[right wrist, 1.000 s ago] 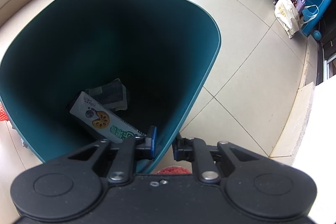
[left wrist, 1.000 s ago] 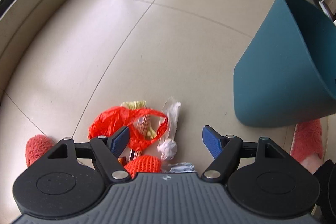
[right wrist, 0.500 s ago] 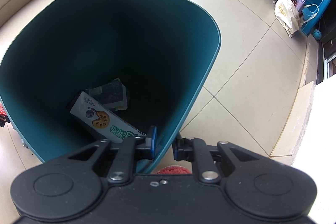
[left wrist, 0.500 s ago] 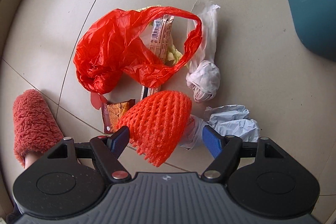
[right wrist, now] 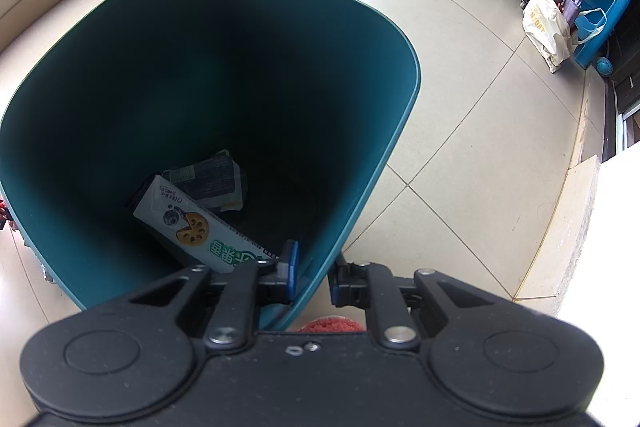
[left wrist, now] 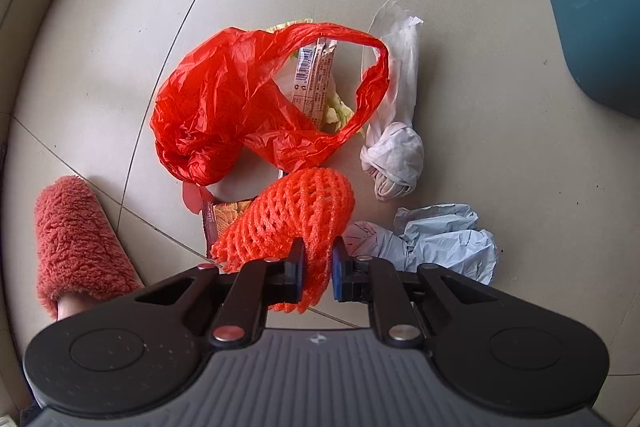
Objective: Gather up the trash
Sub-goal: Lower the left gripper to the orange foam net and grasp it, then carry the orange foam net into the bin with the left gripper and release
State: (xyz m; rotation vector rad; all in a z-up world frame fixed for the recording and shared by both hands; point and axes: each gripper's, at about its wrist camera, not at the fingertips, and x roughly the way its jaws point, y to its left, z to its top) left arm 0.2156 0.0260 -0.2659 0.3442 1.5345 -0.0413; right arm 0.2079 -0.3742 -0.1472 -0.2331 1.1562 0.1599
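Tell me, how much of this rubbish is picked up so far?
Barely begun. Two packets already lie in the bin, whose rim the right gripper grips. The left gripper has just closed on the orange net. Still on the floor: red bag, wrappers, white wad, blue paper.

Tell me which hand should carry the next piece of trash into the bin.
Left. The left gripper has just closed on the orange foam net from the pile on the floor. The right gripper is clamped on the teal bin rim, steadying it.
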